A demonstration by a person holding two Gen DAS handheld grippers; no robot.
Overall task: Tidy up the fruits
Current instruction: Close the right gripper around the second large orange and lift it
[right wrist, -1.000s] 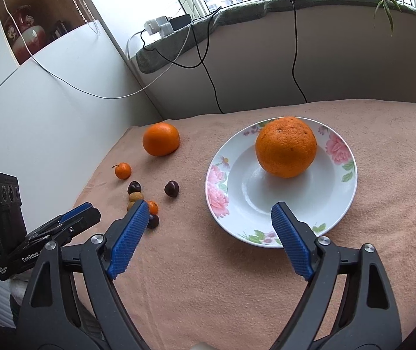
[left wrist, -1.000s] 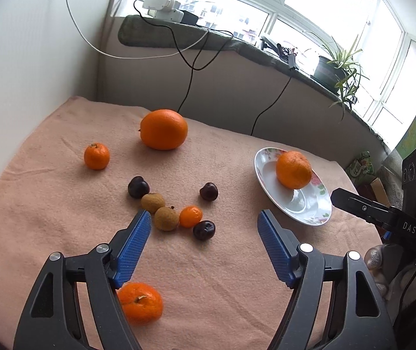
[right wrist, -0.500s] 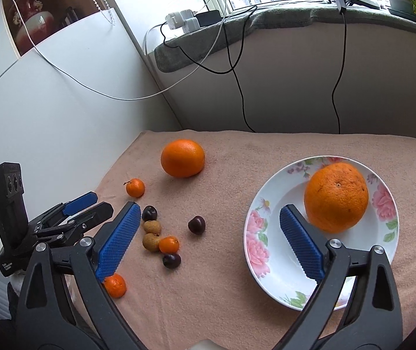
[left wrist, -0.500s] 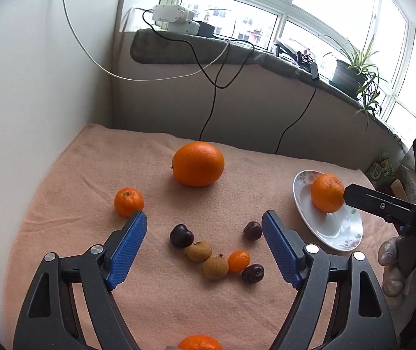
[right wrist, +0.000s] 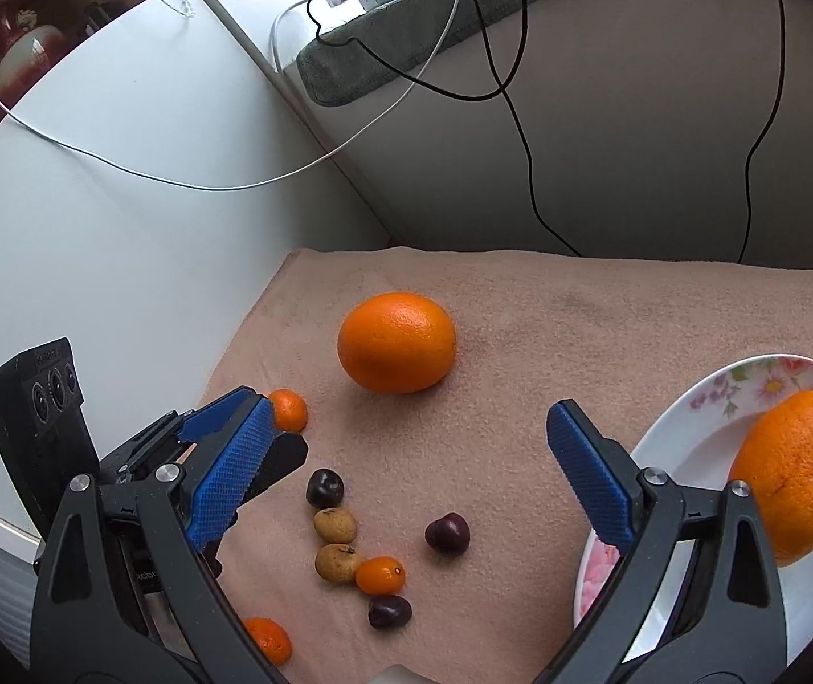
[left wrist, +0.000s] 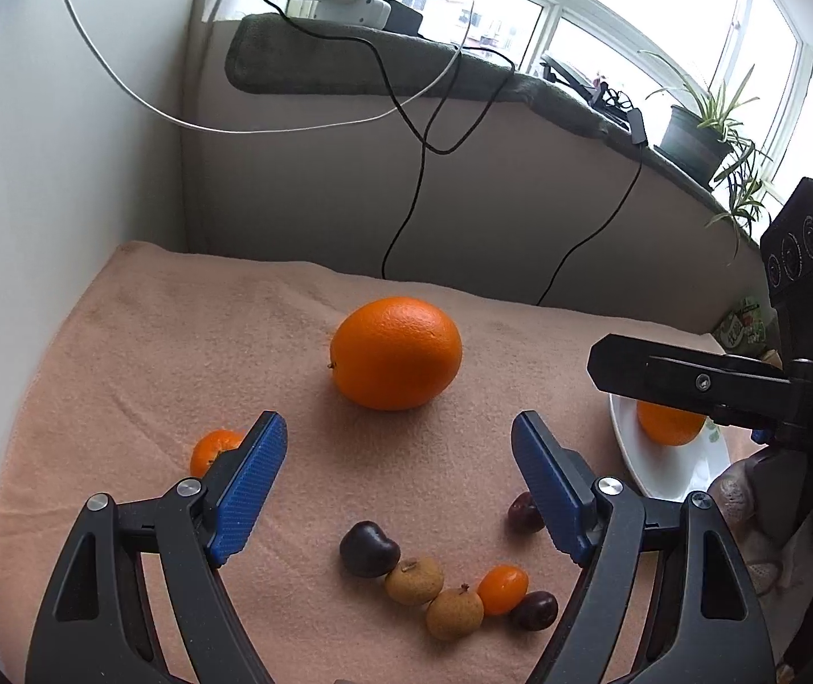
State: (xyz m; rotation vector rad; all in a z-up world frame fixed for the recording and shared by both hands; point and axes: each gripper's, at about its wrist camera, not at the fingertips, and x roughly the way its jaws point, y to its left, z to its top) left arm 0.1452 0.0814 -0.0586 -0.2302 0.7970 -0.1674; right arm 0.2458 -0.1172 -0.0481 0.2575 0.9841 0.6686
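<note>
Both tools stand open and empty: the left tool [left wrist: 397, 479] frames the big loose orange [left wrist: 395, 352] at the centre of its view, and the right tool [right wrist: 409, 470], whose jaws have just been opening with nothing between them, faces the same orange [right wrist: 396, 342] from the other side. That orange lies on the peach cloth [left wrist: 178, 342] covering the counter, well apart from the floral plate [right wrist: 685, 433] at the lower right of the right wrist view, where a second orange [right wrist: 793, 473] already sits. Nearer the cameras a loose cluster of small fruit lies on the cloth: dark cherries [right wrist: 325, 488], two brown longans [right wrist: 335, 524] and a kumquat [right wrist: 380, 575], with a mandarin [left wrist: 209, 450] half hidden behind the left tool's blue pad [left wrist: 246, 484].

The step in hand looks like a reach for the big orange. To do it well, only one tool should go in, centred so both pads meet the fruit at its widest part, passing above the small cluster rather than through it. A round orange may roll on soft cloth, so closing gently and evenly seems wise.
</note>
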